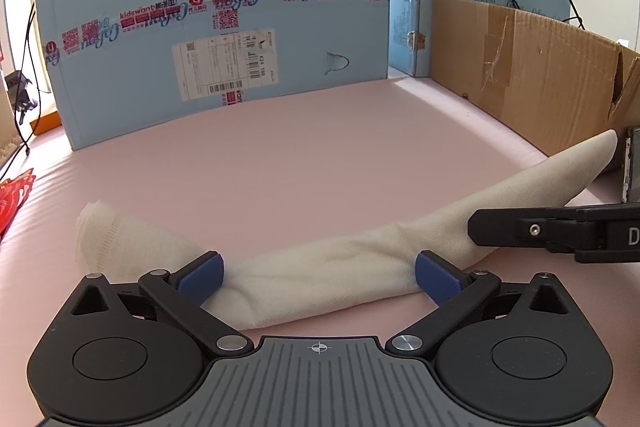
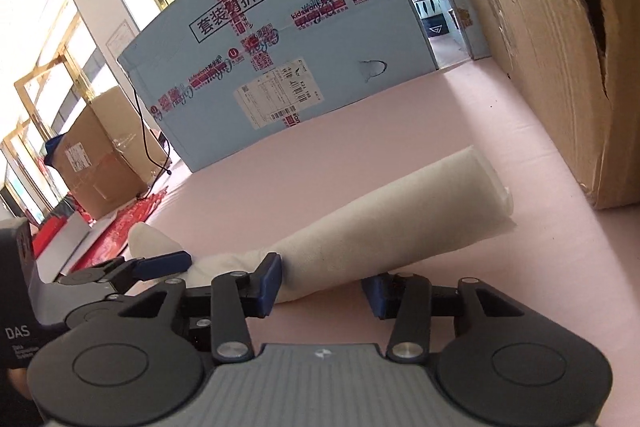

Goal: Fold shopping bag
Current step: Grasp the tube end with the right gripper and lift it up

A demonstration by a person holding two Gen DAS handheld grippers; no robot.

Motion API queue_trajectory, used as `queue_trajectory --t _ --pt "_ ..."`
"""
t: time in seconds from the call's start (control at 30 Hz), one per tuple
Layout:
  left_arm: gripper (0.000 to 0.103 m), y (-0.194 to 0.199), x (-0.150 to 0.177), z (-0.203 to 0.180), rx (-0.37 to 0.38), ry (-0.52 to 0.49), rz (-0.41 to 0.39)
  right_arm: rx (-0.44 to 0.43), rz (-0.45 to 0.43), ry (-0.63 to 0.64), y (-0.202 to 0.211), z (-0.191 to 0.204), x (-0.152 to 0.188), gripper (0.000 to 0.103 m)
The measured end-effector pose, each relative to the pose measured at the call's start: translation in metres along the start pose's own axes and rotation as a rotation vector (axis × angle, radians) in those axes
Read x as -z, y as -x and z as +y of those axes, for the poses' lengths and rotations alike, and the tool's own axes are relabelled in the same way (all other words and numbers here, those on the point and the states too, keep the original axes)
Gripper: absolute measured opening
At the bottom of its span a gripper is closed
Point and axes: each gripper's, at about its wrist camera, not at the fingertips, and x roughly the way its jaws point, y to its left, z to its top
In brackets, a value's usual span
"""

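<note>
The shopping bag is cream fabric, folded into a long narrow strip that lies on the pink table. My left gripper is open, its blue pads on either side of the strip's middle. My right gripper is open around the strip's right part; its black finger reaches in from the right in the left wrist view. The left gripper also shows in the right wrist view at the left, by the bag's left end.
A large light-blue carton stands at the back. A brown cardboard box stands along the right, close to the bag's right end. A red item lies at the left edge. Black cables hang at the left.
</note>
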Motion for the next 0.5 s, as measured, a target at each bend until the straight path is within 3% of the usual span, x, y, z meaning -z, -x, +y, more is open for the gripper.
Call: queue_trajectory --t 0.2,0.33,0.5 --pt "0.103 0.001 0.0 0.002 0.009 -0.009 -0.003 0.068 0.015 0.108 -0.006 0.018 -0.001 0.035" --pt "0.103 0.008 -0.004 -0.003 -0.016 -0.119 -0.032 0.098 0.02 0.174 -0.007 0.026 0.0 0.029" --pt "0.103 0.001 -0.01 0.0 0.094 -0.226 -0.083 0.09 0.037 0.175 -0.008 0.024 -0.002 0.024"
